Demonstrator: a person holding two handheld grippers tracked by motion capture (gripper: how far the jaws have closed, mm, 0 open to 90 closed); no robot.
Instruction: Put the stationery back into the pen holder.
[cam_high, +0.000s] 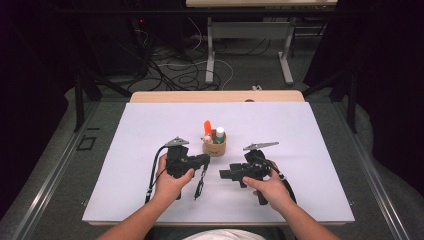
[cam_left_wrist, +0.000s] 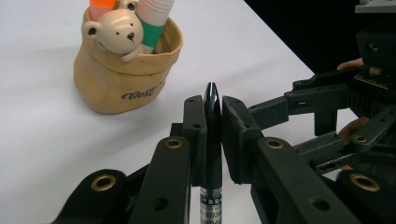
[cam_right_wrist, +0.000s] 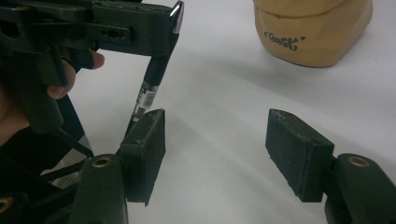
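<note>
Looking down from the high view, your left gripper (cam_high: 204, 161) pinches a black pen (cam_high: 200, 183) just below the tan holder (cam_high: 214, 148) on the worktop (cam_high: 300, 135). Left gripper view: the pen stands lengthwise between the jaws, its tip toward the holder. Right gripper view: your right gripper (cam_right_wrist: 215, 140) stands spread and empty beside the pen.

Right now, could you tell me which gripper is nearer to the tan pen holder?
Left. The left gripper, shut on a black pen, sits just below the pen holder; the right gripper is open, farther off at its lower right.
</note>
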